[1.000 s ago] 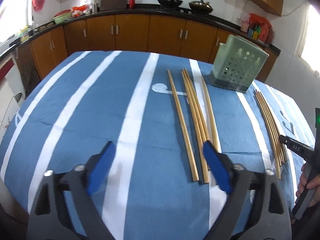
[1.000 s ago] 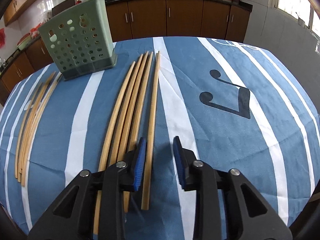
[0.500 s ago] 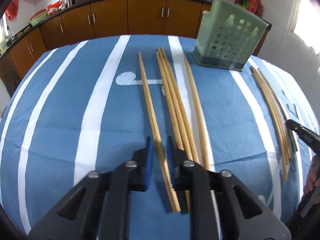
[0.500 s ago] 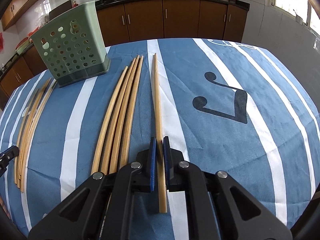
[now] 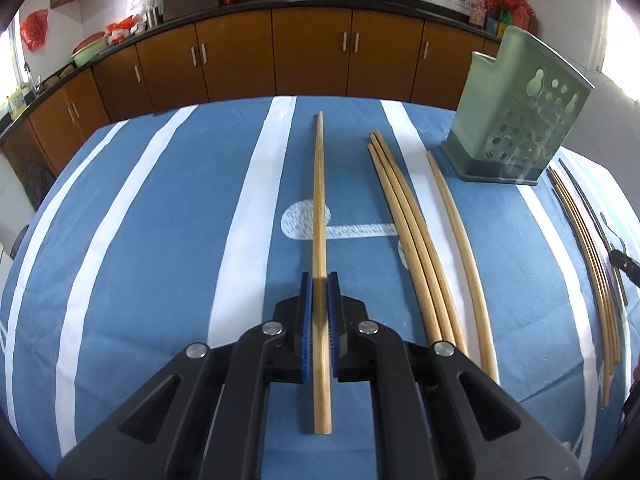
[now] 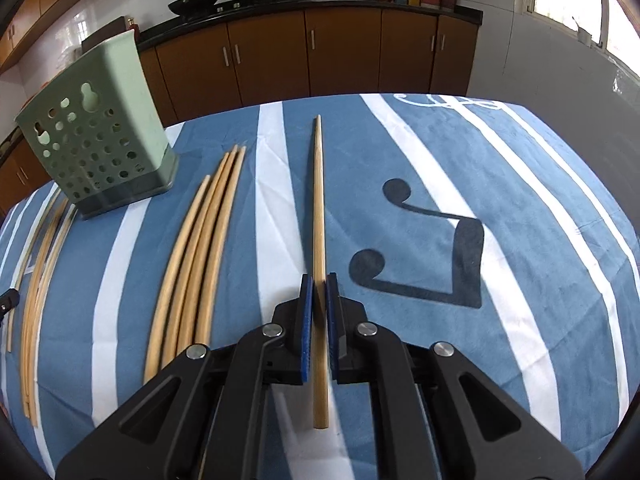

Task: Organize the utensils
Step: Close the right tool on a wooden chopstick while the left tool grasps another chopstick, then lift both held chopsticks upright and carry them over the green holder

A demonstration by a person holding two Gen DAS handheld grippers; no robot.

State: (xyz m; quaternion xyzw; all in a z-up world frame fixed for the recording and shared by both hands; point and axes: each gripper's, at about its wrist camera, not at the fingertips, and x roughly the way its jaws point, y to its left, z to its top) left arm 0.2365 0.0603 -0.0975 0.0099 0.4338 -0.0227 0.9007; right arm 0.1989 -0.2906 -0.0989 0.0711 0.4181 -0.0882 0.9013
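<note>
My left gripper [image 5: 319, 280] is shut on one long wooden chopstick [image 5: 319, 200], lifted off the blue striped cloth and pointing away from me. Several more chopsticks [image 5: 416, 240] lie to its right on the cloth. The green perforated utensil holder [image 5: 516, 120] stands upright at the far right. My right gripper [image 6: 319, 282] is shut on another wooden chopstick [image 6: 318, 200], also raised and pointing away. A bundle of chopsticks [image 6: 196, 256] lies left of it, and the green holder [image 6: 100, 136] stands at the far left.
A round table under a blue cloth with white stripes [image 5: 140, 240] carries everything. Thin chopsticks [image 5: 584, 248] lie near its right edge, where the other gripper's tip [image 5: 624, 260] shows. Brown kitchen cabinets [image 5: 312, 60] run behind the table. A black music note [image 6: 440, 248] marks the cloth.
Both grippers went from open to shut, each on one chopstick. Each chopstick has been drawn apart from its group and now points straight ahead between the pads.
</note>
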